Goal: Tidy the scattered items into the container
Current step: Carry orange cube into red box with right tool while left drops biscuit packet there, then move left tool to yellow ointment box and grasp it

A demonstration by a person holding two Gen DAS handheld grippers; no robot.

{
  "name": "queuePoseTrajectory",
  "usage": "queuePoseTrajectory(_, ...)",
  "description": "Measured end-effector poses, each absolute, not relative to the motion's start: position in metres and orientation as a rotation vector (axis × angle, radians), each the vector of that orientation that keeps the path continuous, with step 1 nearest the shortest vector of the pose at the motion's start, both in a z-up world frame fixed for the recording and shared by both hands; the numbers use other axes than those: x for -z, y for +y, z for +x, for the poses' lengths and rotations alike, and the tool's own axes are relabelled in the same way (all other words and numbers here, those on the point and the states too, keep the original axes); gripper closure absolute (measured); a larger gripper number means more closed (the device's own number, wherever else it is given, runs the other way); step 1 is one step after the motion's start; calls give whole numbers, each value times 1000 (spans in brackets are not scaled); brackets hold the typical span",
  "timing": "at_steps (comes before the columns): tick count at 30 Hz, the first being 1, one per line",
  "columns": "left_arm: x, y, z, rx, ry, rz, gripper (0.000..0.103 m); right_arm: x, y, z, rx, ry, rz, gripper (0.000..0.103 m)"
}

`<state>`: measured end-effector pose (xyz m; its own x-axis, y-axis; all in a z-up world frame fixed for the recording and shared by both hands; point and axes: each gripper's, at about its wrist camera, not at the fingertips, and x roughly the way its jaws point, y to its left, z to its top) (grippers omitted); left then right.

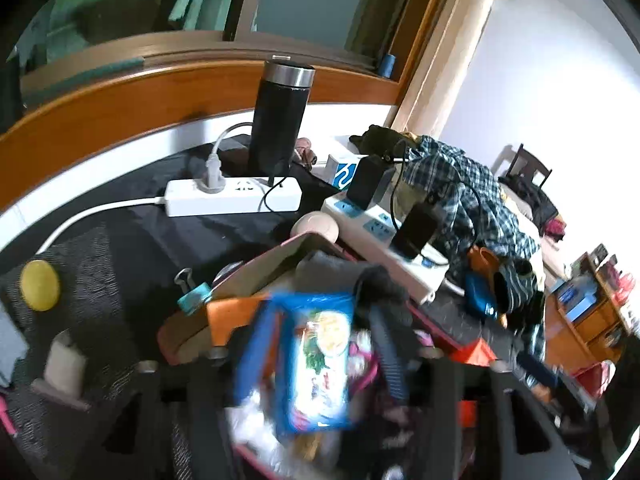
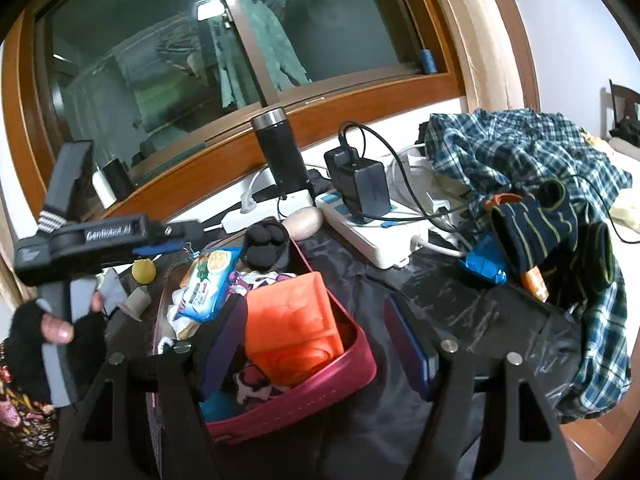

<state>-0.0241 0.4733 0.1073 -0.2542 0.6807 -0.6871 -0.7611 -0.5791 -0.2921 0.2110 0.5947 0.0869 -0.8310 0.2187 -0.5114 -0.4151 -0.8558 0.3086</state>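
Observation:
A pink container (image 2: 352,364) on the dark tablecloth holds an orange box (image 2: 292,320), patterned cloth, a black sock (image 2: 266,246) and a blue snack packet (image 2: 208,284). In the left wrist view the snack packet (image 1: 316,360) lies blurred between my left fingers, over the container (image 1: 276,256). The left gripper (image 2: 176,236) hovers above the container's far left side, fingers apart. My right gripper (image 2: 316,344) is open and empty over the container's near end. A yellow round item (image 1: 39,285), a blue binder clip (image 1: 192,294) and a beige egg-shaped item (image 2: 304,220) lie outside.
A black flask (image 2: 280,152), two white power strips (image 1: 234,196) (image 2: 368,228) with chargers and cables stand behind the container. A plaid shirt (image 2: 532,160), striped socks (image 2: 536,224) and a blue wrapper (image 2: 482,262) are piled on the right. A dark blue flat item (image 2: 408,340) lies beside the container.

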Motion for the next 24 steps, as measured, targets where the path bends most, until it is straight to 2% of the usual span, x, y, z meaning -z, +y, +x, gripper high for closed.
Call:
queuePoseTrajectory(12,-107,425,-40,-2099,138,-1008,36,-95,583,213,-2687,626,-628,28)
queuePoseTrajectory(15,-109,399,-43,-2148,139,-996,23,-101,567,209,-2729,621,-624,28)
queuePoseTrajectory(24,-108,291,-72,-2326,106,-1020,23,-119,511,180,-2869,563,-655,28)
